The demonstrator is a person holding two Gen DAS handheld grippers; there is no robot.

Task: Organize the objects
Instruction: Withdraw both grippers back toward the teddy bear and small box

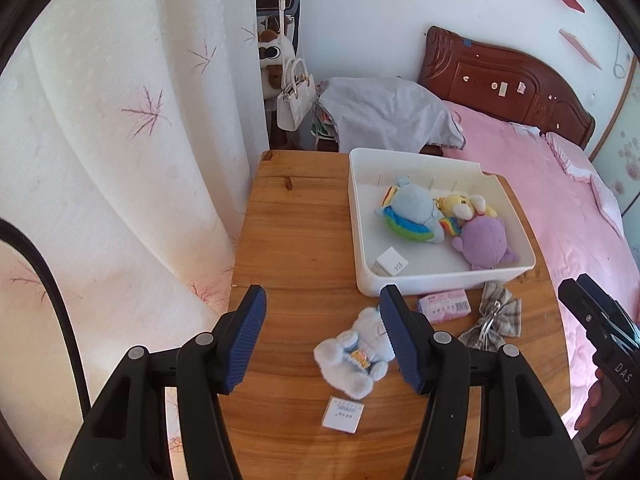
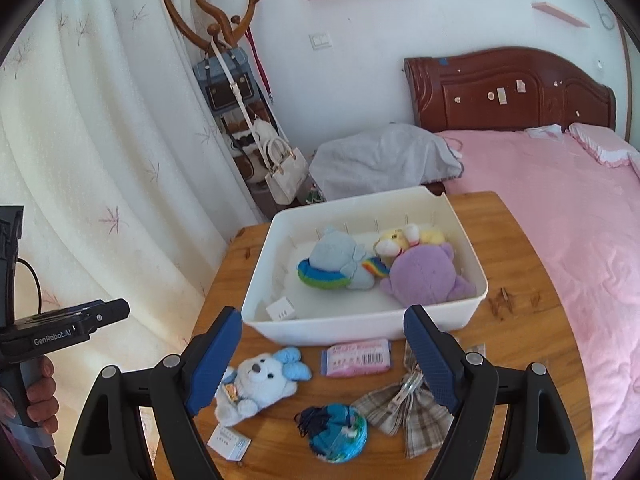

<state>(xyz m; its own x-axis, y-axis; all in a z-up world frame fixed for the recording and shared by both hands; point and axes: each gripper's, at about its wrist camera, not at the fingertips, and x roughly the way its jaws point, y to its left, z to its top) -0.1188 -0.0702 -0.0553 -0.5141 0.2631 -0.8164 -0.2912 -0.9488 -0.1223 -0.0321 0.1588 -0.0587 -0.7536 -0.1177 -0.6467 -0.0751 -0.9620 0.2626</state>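
Right up close, the left gripper (image 1: 323, 334) has its jaws spread apart with nothing between them, only bare tabletop (image 1: 292, 232). The right gripper (image 2: 322, 356) has its jaws spread wider, and they are empty too. Both hang above the near edge of the tabletop and point down at the loose things. Nearest of all is a small white card packet (image 2: 229, 443), lying flat. Just past it lies the light blue bunny toy (image 2: 256, 384). It lies on its back, its long way running slantwise, feet toward the near left and its head with the blue ears toward the far right, facing up. In the left wrist view the bunny sits just under the right-hand jaw of the left gripper, a little off to that side. In the right wrist view it lies by the left-hand jaw. So it lies between the two hands, and I think either one could reach it with a small sideways move. Beside it sits a round blue knitted thing (image 2: 336, 432), then a checked cloth bow with a clip (image 2: 404, 408). A bit farther is a pink wrapped packet (image 2: 357, 357), lying long side across, just in front of the white bin (image 2: 360, 326). Inside the bin are a blue plush (image 2: 336, 264), a yellow plush (image 2: 400, 240), a purple plush (image 2: 424, 276) and a small white box (image 2: 282, 309). Behind all that is the pink bed (image 2: 560, 208).
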